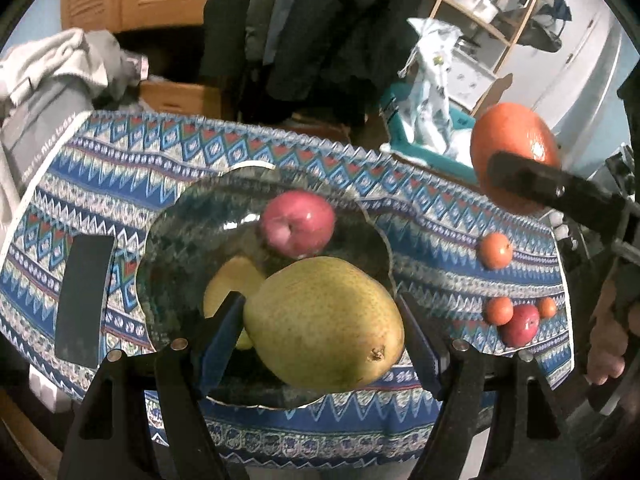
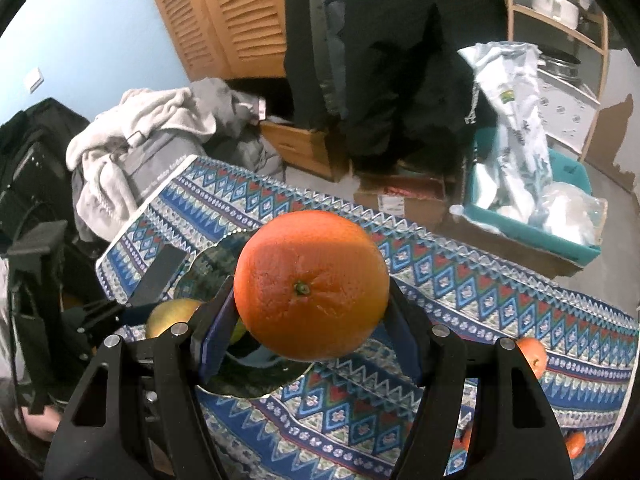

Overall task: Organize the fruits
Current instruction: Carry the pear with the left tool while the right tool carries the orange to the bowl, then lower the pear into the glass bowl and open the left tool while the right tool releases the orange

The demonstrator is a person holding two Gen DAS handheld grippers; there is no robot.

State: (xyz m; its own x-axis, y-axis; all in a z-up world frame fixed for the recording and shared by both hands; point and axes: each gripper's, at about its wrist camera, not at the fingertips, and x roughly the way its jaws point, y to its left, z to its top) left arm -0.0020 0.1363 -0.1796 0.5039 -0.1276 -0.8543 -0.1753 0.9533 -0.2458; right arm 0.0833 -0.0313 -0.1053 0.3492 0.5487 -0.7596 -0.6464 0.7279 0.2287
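One pear (image 1: 324,322) – one orange (image 2: 311,285) – two apples (image 1: 298,224) – three tangerines (image 1: 496,251) – one plate (image 1: 176,240).

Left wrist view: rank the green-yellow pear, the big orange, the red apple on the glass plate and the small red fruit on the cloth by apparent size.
1. Green-yellow pear, though nearest the camera.
2. Big orange.
3. Red apple.
4. Small red fruit.
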